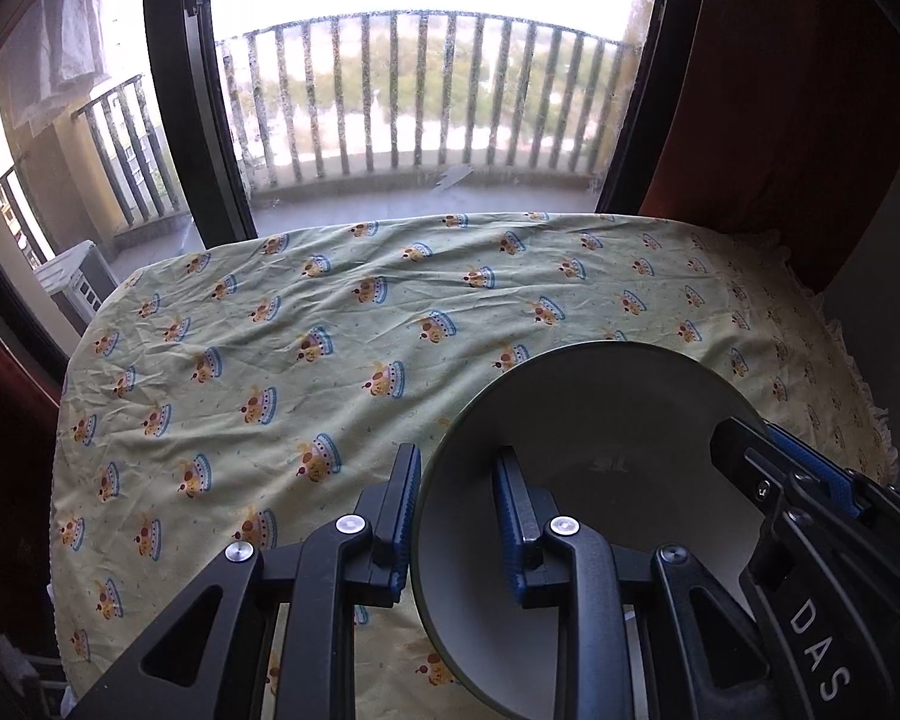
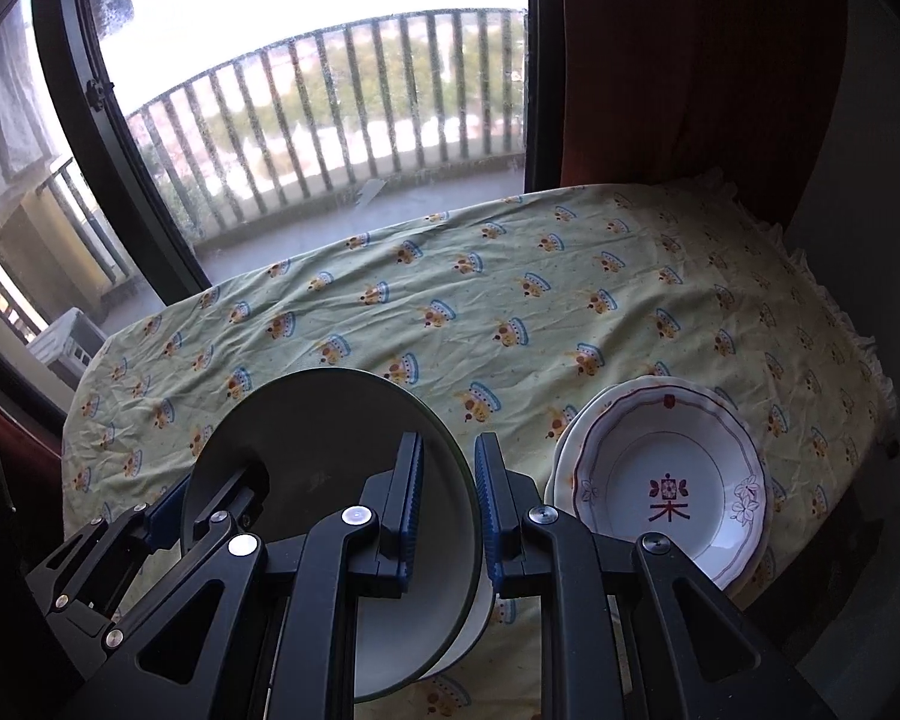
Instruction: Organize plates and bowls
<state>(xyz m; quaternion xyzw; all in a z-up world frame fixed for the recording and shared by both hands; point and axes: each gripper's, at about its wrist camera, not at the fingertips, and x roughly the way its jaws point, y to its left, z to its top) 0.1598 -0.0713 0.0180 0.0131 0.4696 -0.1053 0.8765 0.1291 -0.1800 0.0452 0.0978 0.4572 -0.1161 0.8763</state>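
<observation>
A round grey-green plate [image 1: 600, 420] hangs above the table, gripped by its rim on two opposite sides. My left gripper [image 1: 459, 516] is shut on the plate's left rim, one finger over the inner face and one outside. My right gripper [image 2: 450, 510] is shut on the right rim of the same plate [image 2: 318, 432]. Each wrist view also shows the other gripper on the far rim: the right gripper [image 1: 780, 468] and the left gripper [image 2: 168, 504]. A white edge shows under the plate's lower right. Two white scalloped plates [image 2: 666, 480] with a red motif lie stacked on the cloth to the right.
The table [image 1: 270, 360] wears a wrinkled yellow cloth [image 2: 570, 300] printed with small crowns. Behind it is a large window with a balcony railing [image 1: 420, 90]. A dark red curtain [image 2: 690, 60] hangs at the back right, and the table's frilled right edge drops off beside the stack.
</observation>
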